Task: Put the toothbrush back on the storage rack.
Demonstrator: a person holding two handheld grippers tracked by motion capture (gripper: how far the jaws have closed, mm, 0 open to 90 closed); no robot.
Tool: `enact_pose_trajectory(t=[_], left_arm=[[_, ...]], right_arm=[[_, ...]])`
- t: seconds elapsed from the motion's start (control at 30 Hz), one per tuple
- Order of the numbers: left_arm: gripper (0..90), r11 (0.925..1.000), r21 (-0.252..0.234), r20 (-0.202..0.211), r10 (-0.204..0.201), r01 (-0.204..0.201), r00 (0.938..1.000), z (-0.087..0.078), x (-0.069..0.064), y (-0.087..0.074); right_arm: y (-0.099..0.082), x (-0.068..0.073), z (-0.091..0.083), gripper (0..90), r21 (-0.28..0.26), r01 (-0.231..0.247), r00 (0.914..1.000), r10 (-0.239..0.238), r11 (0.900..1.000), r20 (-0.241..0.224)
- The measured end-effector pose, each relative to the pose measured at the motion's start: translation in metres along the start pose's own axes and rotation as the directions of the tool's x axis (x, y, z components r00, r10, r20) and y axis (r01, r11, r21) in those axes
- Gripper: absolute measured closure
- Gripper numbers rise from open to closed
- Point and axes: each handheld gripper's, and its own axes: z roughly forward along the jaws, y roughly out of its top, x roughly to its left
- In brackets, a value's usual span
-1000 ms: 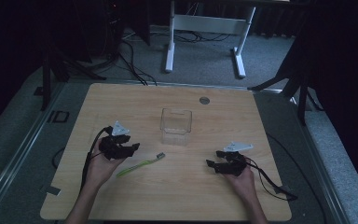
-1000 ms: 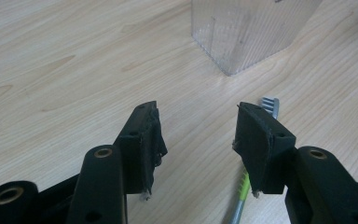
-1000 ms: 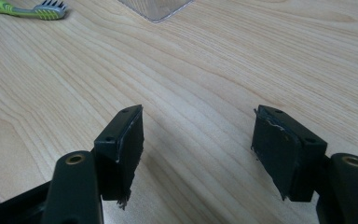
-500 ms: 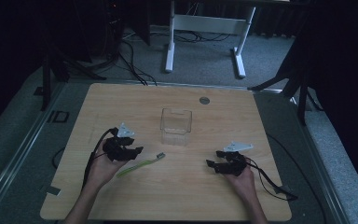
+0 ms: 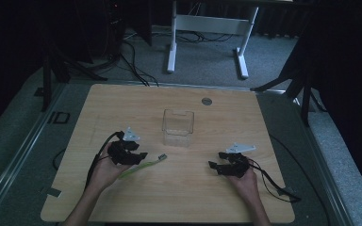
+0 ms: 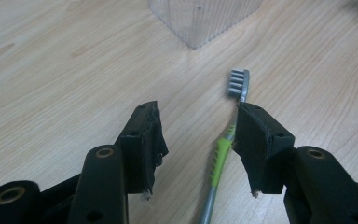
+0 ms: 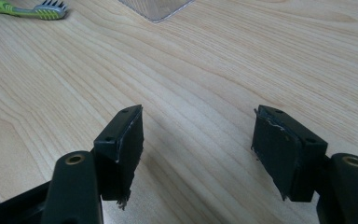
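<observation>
- High view: a wooden table (image 5: 179, 197) carries a clear plastic container (image 5: 178, 128) near its centre and a toothbrush (image 5: 143, 165) lying flat to the front-left of the container.
- High view: the left gripper (image 5: 139, 155) is held low over the handle end of the toothbrush; the bristle head points away from the gripper, toward the table's middle.
- High view: the right gripper (image 5: 215, 160) rests low over bare wood on the right half of the table, well apart from the toothbrush and the container. A cable (image 5: 273, 181) trails from it toward the table's right edge.
- Left gripper view: the left gripper (image 6: 198, 140) has its jaws spread apart with nothing clamped. The toothbrush (image 6: 219, 158), green and grey in the handle with a grey bristle head, lies on the wood within the gap, close against the right-hand jaw; contact with that jaw cannot be confirmed.
- Left gripper view: a corner of the container (image 6: 200, 18) stands just beyond the bristle head, not touching it.
- Right gripper view: the right gripper (image 7: 198, 135) has its jaws wide apart over bare wood. The toothbrush (image 7: 23, 10) appears far off at the upper left, and a corner of the container (image 7: 156, 8) at the top edge.
</observation>
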Motion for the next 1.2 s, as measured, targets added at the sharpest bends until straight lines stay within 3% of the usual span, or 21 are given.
enact_pose_trajectory(t=[0.83,1.2], left_arm=[[49.9,0.9989,0.040,0.008,0.023,-0.024,0.9997,-0.0018,0.0053,0.0030],[50.9,0.9958,0.079,0.041,0.044,-0.047,0.9982,0.0011,0.0039,0.0044]], right_arm=[[0.0000,0.0000,0.0000,33.3,0.000,-0.001,1.0000,0.001,1.0000,-0.001],[0.0000,-0.0002,0.0000,33.2,0.000,-0.003,1.0000,0.003,1.0000,-0.002]])
